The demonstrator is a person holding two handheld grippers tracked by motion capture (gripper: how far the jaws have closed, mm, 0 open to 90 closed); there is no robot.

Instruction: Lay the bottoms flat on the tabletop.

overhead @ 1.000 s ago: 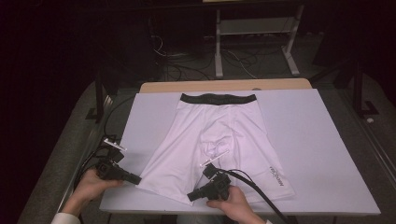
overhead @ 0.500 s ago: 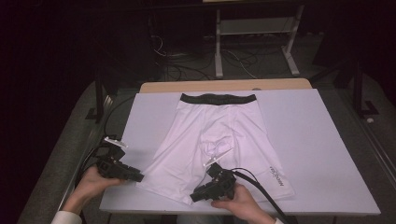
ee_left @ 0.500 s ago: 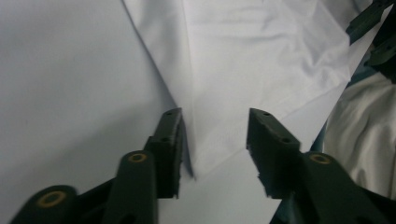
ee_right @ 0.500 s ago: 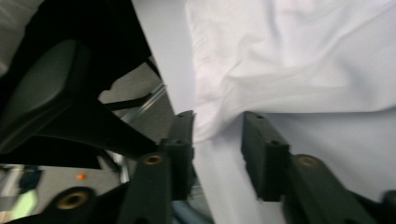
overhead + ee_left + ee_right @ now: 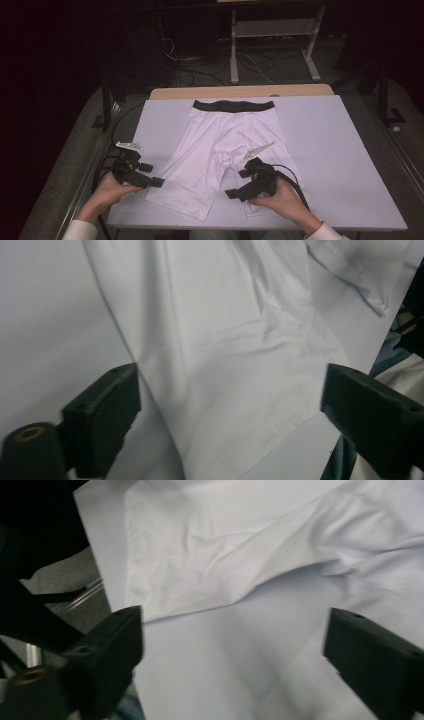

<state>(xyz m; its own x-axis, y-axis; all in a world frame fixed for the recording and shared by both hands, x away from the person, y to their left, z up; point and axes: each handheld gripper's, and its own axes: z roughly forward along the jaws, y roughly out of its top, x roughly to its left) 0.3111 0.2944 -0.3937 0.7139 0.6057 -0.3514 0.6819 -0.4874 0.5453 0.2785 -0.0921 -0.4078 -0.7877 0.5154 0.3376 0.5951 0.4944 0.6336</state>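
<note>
White shorts (image 5: 220, 145) with a black waistband (image 5: 233, 105) lie flat on the white table (image 5: 340, 150), legs toward the person. My left gripper (image 5: 156, 182) hovers at the outer edge of the left leg and points right. Its jaws have just been opening and stand wide above the leg cloth (image 5: 225, 330), gripping nothing. My right gripper (image 5: 231, 194) hangs over the right leg, pointing left. Its jaws have just been opening too, wide apart over the hem of a leg (image 5: 200, 545) and bare table (image 5: 210, 670), with nothing held.
The table's front edge (image 5: 260, 226) runs just under both hands. A black cable (image 5: 290, 175) loops from the right gripper over the cloth. A wooden strip (image 5: 240, 92) borders the far edge. Behind it the dark floor holds cables (image 5: 190, 70) and a metal stand (image 5: 272, 30).
Both grippers have opened, let go of the leg hems and lifted. The right one has drawn back to the right; the left has shifted slightly. The shorts have settled flat.
</note>
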